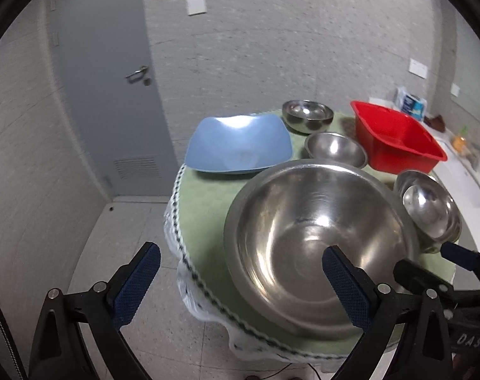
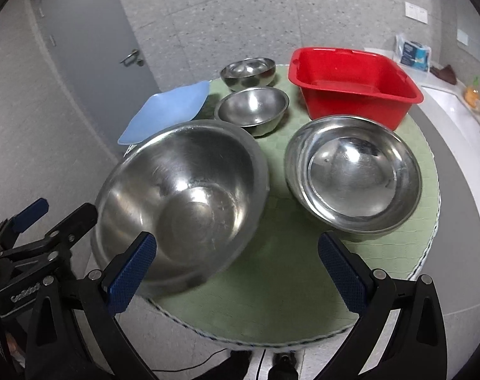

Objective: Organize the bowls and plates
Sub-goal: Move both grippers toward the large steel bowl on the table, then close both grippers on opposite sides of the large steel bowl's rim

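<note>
Presently we are holding both grippers just short of the near edge of the round table (image 2: 271,285), fingers spread wide and grasping nothing. The left gripper (image 1: 240,280) is facing the large steel bowl (image 1: 316,240), its right finger (image 1: 346,288) showing over the bowl's near wall and its left finger hanging out beyond the table edge. The right gripper (image 2: 236,272) is facing the bare green mat between that bowl and the nested steel bowls (image 2: 354,174).

We are judging the large bowl to be rigid, thin-walled and light for its size, but polished and slippery; the rolled rim nearest us is the sensible place to pinch, one finger inside the wall and one outside. It is sitting at the near left of the table, close to the edge and seemingly tilted, so a push could slide it on the mat.

To its right, a smaller bowl is sitting inside a larger one; the pair would likely rattle and shift if lifted by the outer rim alone.

Further back we are noting a medium steel bowl (image 2: 252,107), then a small steel bowl (image 2: 247,69), a blue square plate (image 2: 167,110) at left, probably stiff and liable to chip, and an empty red tub (image 2: 354,85) at far right.
</note>
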`<state>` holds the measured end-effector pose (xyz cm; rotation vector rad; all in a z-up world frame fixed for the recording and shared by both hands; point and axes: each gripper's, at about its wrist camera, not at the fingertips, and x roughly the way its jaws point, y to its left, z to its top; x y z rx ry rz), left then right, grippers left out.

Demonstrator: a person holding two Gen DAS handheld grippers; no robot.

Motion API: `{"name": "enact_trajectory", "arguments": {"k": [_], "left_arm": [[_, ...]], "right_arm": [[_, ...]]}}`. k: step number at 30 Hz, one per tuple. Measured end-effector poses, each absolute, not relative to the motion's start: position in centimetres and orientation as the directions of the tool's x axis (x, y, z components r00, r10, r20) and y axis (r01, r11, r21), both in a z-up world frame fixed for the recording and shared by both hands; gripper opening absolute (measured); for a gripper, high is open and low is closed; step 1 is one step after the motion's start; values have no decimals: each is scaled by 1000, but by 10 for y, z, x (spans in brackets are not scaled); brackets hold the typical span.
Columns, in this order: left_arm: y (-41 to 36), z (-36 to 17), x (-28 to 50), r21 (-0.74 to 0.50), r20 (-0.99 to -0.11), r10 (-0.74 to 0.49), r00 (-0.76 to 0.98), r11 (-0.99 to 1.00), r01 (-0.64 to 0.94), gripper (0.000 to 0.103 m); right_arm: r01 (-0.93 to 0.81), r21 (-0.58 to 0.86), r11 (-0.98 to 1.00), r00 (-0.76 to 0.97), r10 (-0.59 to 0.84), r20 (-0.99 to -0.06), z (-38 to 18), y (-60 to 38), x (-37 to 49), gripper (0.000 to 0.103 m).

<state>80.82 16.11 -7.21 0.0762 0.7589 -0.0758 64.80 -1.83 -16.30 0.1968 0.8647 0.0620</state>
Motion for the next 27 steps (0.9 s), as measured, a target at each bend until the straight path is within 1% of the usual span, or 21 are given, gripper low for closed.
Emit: {"name": "enact_trajectory", "arguments": {"k": [4,5,6,7,8,10,11,12,13,14,15,16,17,18,19,20,22,27], "left_arm": [[175,-91,839,37,-701,-105,706,983,182,95],[178,-96,844,35,-706,-115,699,980,197,92],[181,-101,850,30,-710,-129,693,977,213,90],[183,-107,856,21,-716,-147,683,973,231,86],[184,-112,862,14,-726,-158,670,970,244,81],[186,-122,874,-9,-739,-194,645,960,279,74],[187,-128,879,-12,-746,-204,634,956,293,72],[188,-132,883,-11,-753,-206,625,953,301,67],[190,-136,888,-18,-760,-218,612,949,315,59],[191,-141,893,-29,-769,-230,596,944,328,50],[193,-146,897,-41,-778,-243,579,940,339,45],[193,-147,899,-51,-784,-254,567,936,348,35],[192,-149,902,-58,-789,-260,557,933,354,29],[193,-151,904,-64,-790,-268,551,931,361,26],[196,-153,906,-71,-791,-279,545,926,370,20],[197,-154,908,-70,-788,-279,549,926,370,18],[201,-155,912,-72,-785,-281,552,927,369,18],[208,-146,909,-73,-758,-288,586,929,362,17]], "right_arm": [[80,190,979,644,94,-759,-174,-3,655,103],[97,187,978,640,83,-764,-177,1,656,101],[119,194,974,634,76,-770,-181,2,658,97],[130,200,971,630,75,-773,-183,3,660,94],[141,205,969,627,72,-775,-186,4,661,93],[162,197,967,625,54,-779,-190,6,664,83],[167,195,966,623,50,-780,-192,7,666,80],[169,197,966,617,52,-785,-195,8,669,72],[168,201,965,611,58,-790,-197,9,670,64],[166,204,965,605,63,-794,-200,11,673,61],[165,200,966,599,63,-798,-203,12,674,58],[169,189,967,596,53,-801,-204,13,676,58],[169,183,968,598,47,-800,-205,14,677,58],[169,177,970,600,41,-799,-205,15,678,56],[171,173,970,602,36,-798,-205,15,679,52],[172,169,971,603,32,-797,-204,15,681,50],[169,160,972,600,27,-800,-204,15,682,47],[150,154,977,592,36,-805,-203,24,684,47]]}}
